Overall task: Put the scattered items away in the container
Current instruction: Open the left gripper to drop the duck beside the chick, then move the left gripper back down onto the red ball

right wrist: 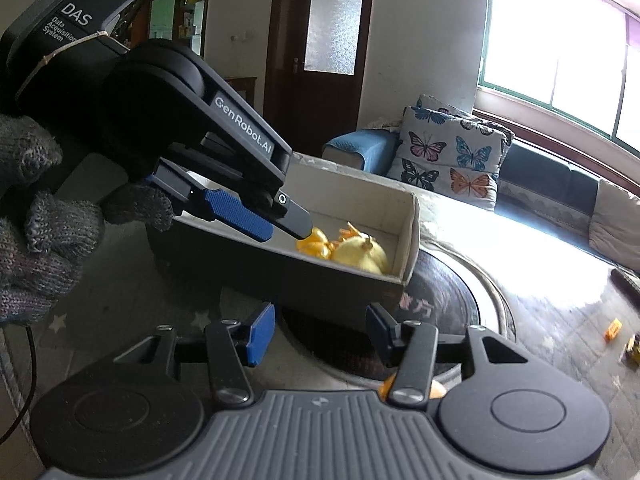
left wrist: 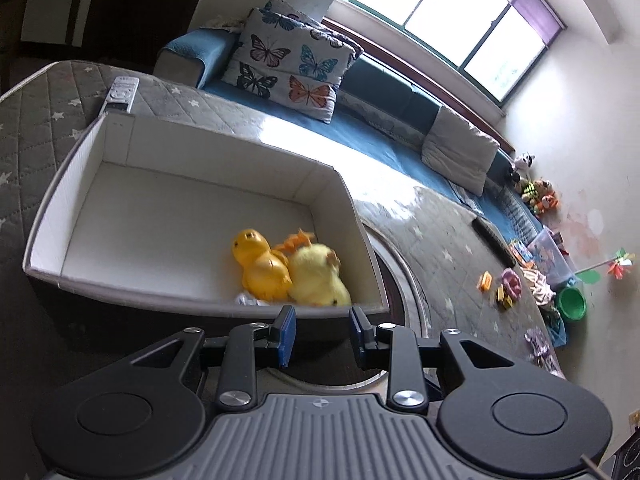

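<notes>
The box [left wrist: 120, 200] sits on the quilted, star-printed bench [left wrist: 440, 248], and in its near right corner lie a hard yellow duck [left wrist: 260, 264] and a plush yellow chick [left wrist: 316, 276], touching, with something orange [left wrist: 298, 240] just behind them. The left gripper [left wrist: 322, 332] hangs above the box's near wall, fingers apart and holding nothing, which would suit either a fresh drop or a reach in. The right gripper [right wrist: 320, 334] is likewise apart and empty, low beside the box. More small toys [left wrist: 502, 284] remain scattered on the bench well off to the right, so by my reading the tidying is only partly done. In the right wrist view the left gripper's body reads "GenRobot.AI" and "DAS Data Acquisition System"; a gloved hand [right wrist: 36, 236] holds it.
</notes>
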Tool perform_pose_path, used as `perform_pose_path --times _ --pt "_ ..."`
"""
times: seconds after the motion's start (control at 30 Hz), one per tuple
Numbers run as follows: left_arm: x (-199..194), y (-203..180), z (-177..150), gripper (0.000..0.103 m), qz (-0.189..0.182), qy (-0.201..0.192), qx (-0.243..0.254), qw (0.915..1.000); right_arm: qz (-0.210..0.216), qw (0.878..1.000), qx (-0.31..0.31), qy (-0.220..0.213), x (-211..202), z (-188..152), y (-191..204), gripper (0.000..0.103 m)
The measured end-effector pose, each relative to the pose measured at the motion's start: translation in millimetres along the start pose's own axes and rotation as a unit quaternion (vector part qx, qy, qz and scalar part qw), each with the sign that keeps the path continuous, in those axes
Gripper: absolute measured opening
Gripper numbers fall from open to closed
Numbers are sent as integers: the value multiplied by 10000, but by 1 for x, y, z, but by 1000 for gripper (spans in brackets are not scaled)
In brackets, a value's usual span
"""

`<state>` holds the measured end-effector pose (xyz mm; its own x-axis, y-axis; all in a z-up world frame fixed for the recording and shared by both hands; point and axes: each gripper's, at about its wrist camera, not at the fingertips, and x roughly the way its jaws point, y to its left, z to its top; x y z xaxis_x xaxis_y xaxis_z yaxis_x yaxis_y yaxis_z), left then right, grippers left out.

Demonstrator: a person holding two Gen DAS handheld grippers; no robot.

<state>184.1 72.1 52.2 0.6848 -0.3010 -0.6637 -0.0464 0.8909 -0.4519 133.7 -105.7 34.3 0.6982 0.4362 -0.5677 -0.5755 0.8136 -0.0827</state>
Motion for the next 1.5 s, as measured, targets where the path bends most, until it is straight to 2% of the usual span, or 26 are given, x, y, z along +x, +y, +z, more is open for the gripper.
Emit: perform_pose_path --times 0.3,0.4,0.57,1.07,1.5 --pt "-2 -12 -33 32 -123 241 117 9996 -115 9995 268 72 -20 -25 3 53" --pt "-1 -16 -43 32 -170 337 158 9992 -184 9991 359 100 -25 -33 3 62" --pt "3 -23 -58 32 -222 515 208 9982 -293 9985 438 159 -34 -46 5 62" --pt "20 -41 -80 32 -366 955 342 9942 -543 9935 890 446 -30 -72 -10 64" --pt "32 -48 -82 32 -444 1123 379 9920 -505 9917 1016 608 -11 -80 -18 68"
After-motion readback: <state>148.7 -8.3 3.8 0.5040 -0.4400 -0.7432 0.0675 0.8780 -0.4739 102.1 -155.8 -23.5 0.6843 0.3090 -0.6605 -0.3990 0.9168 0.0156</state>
